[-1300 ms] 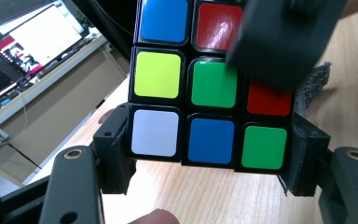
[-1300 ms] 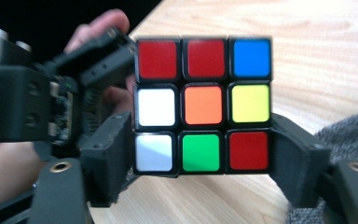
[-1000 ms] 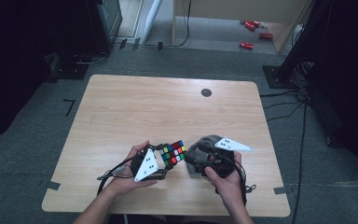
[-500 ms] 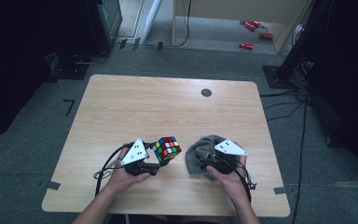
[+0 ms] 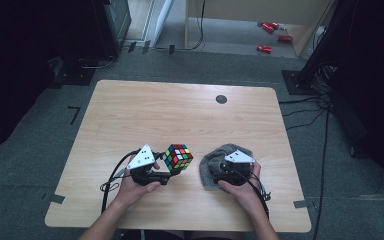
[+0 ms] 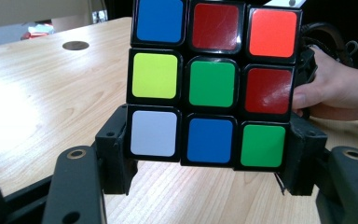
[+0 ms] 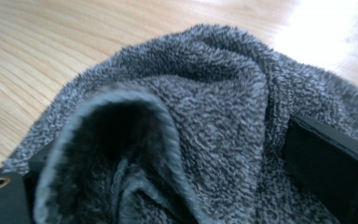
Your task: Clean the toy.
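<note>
Gripping the cube (image 6: 212, 84) with the left claw (image 5: 169, 172), pads pressed on 2 opposite sides of its bottom layer. Done that way, probably, to leave the upper 2 layers and the top face free of the jaws and open to the other hand. Held just above the bench (image 5: 180, 110) near its front edge, with bare wood visible under it in the left gripper view. Turned so that 1 full face of 9 mixed stickers looks back at that camera.

Resting the right claw (image 5: 222, 170) on the grey cloth (image 7: 205, 79), down on the bench just right of the cube and apart from it. Just been opening the jaws there, with a bunched fold of cloth standing between them. Standing wide now and seemingly no longer pinching the fold, so read as open, not gripping. Looks like setting the cloth down, or loosening for a fresh bite, though hard to say which. Keeping the cloth close to the cube, presumably for wiping it.
</note>
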Available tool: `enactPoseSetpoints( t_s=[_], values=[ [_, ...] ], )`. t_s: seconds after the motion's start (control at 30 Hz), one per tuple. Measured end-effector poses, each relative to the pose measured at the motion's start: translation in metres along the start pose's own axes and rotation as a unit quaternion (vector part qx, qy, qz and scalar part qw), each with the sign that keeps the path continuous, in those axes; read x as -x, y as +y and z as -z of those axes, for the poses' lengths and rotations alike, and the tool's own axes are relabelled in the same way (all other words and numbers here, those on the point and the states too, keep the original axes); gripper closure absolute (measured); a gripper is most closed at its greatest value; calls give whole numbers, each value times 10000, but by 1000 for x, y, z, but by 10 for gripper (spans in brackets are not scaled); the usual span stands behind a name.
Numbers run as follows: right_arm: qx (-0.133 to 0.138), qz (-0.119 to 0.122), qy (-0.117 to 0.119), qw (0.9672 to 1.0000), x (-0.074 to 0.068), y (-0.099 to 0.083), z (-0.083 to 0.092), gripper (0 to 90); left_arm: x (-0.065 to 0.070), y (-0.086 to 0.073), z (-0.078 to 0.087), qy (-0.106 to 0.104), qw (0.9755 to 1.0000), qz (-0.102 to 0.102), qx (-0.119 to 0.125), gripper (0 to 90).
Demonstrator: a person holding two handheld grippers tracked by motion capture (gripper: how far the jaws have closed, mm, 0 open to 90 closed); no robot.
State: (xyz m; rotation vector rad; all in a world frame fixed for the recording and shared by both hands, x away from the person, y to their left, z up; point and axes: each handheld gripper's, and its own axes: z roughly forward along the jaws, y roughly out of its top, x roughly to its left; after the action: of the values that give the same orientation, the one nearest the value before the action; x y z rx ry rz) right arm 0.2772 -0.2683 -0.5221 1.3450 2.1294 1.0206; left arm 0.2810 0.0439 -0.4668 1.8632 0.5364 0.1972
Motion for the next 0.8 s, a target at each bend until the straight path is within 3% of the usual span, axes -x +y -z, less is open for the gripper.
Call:
enactPoseSetpoints(
  t_s=[0.1,0.2,0.23,0.3,0.37,0.47,0.53,0.63,0.8],
  values=[
    [-119,-92,108,9998,4,0,-1,118,0,0,-1,-36,9999,78,-92,347],
    [-138,-138,142,9997,4,-1,0,185,5,0,-4,-50,9996,-83,-272,347],
    [-114,-193,123,9997,4,-1,1,249,7,0,-6,-37,9994,-118,-324,346],
    [16,-256,154,9996,3,-3,4,479,10,-1,-9,-37,9990,-200,-395,346],
    [78,-314,239,9992,4,-5,7,603,12,-3,-12,-15,9989,-248,-403,345],
    [135,-201,138,9996,0,-5,14,686,13,-2,-13,60,9987,-283,-422,345],
    [327,-162,236,9991,-4,-1,22,697,12,-2,-13,78,9988,-282,-404,346],
    [819,-203,514,9951,-13,12,42,699,12,-2,-14,24,9989,-288,-371,346],
    [1591,17,1190,9801,-47,38,78,694,19,-2,-17,-80,9982,-496,-317,346]
  ],
)
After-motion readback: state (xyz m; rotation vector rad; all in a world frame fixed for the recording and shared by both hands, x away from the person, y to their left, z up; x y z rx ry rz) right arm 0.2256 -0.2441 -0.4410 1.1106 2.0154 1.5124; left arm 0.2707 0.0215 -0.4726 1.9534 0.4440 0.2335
